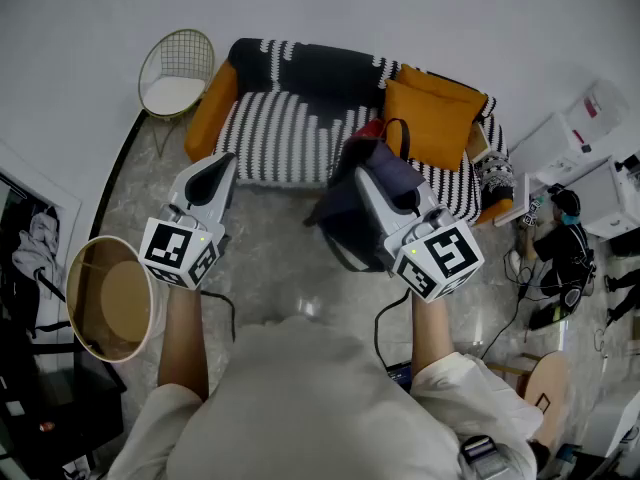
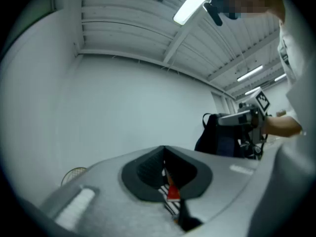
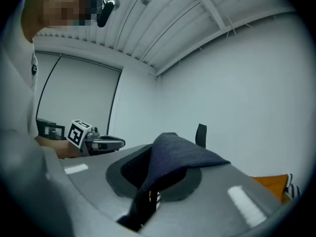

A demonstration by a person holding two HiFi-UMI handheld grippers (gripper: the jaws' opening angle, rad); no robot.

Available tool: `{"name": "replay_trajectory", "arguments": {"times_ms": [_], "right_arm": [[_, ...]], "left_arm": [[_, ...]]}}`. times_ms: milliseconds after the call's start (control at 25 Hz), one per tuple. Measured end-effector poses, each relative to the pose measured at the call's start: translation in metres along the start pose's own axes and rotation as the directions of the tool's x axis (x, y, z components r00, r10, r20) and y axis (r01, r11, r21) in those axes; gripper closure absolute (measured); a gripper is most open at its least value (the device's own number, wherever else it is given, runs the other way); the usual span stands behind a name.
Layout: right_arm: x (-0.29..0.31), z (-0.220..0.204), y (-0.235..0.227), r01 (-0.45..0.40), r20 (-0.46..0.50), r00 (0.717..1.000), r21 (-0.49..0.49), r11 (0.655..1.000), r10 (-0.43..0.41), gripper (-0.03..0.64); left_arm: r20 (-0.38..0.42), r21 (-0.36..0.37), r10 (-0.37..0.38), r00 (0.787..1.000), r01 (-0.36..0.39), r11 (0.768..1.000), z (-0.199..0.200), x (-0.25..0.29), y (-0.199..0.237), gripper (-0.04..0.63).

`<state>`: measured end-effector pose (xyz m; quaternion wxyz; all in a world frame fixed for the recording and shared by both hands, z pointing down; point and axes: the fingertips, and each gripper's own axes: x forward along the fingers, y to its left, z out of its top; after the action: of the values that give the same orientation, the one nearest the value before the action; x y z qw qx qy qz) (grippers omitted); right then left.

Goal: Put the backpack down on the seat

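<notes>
A dark navy backpack [image 1: 350, 218] hangs in the air in front of the black-and-white striped sofa seat [image 1: 280, 138]. My right gripper [image 1: 368, 173] is shut on the fabric at its top; in the right gripper view a fold of navy cloth [image 3: 180, 152] drapes over the closed jaws of that gripper [image 3: 153, 181]. Left of the backpack and apart from it, my left gripper [image 1: 222, 163] is held above the floor, its jaws together with nothing between them. In the left gripper view the left gripper [image 2: 165, 174] shows only a thin slit, and the backpack [image 2: 217, 135] hangs to the right.
Orange cushions lie at the sofa's right end [image 1: 432, 118] and left end [image 1: 210, 113]. A wire chair [image 1: 175, 68] stands at the far left, a round wooden basket [image 1: 110, 298] by my left arm. A person [image 1: 560, 238] sits on the floor at right, near a wooden stool [image 1: 545, 393].
</notes>
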<state>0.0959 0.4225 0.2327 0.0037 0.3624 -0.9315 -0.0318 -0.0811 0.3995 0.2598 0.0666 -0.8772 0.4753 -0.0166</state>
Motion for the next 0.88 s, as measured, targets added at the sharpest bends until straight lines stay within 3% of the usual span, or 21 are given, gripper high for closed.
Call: {"name": "replay_trajectory", "arguments": {"times_ms": [160, 360, 520, 760, 880], "right_arm": [[-0.007, -0.006, -0.001, 0.018, -0.016, 1.0, 0.002, 1.0, -0.018, 0.581], [-0.024, -0.012, -0.014, 0.068, -0.009, 0.998, 0.073, 0.995, -0.067, 0.581], [-0.036, -0.016, -0.021, 0.083, -0.003, 0.997, 0.074, 0.994, -0.083, 0.581], [-0.062, -0.028, -0.028, 0.024, 0.017, 1.0, 0.118, 0.993, -0.026, 0.58], [-0.074, -0.03, -0.028, -0.028, 0.042, 0.999, 0.158, 0.987, 0.022, 0.581]], "left_arm": [[-0.05, 0.02, 0.029, 0.998, -0.028, 0.999, -0.017, -0.003, -0.006, 0.592], [-0.066, 0.026, 0.018, 0.998, -0.017, 1.0, -0.019, -0.005, -0.018, 0.589], [-0.053, 0.015, -0.004, 0.999, 0.005, 1.0, -0.018, -0.004, -0.033, 0.589], [-0.067, -0.033, 0.091, 0.994, -0.094, 0.995, -0.028, -0.005, -0.047, 0.591], [-0.08, -0.046, 0.101, 0.992, -0.105, 0.993, -0.033, -0.007, -0.058, 0.591]]}}
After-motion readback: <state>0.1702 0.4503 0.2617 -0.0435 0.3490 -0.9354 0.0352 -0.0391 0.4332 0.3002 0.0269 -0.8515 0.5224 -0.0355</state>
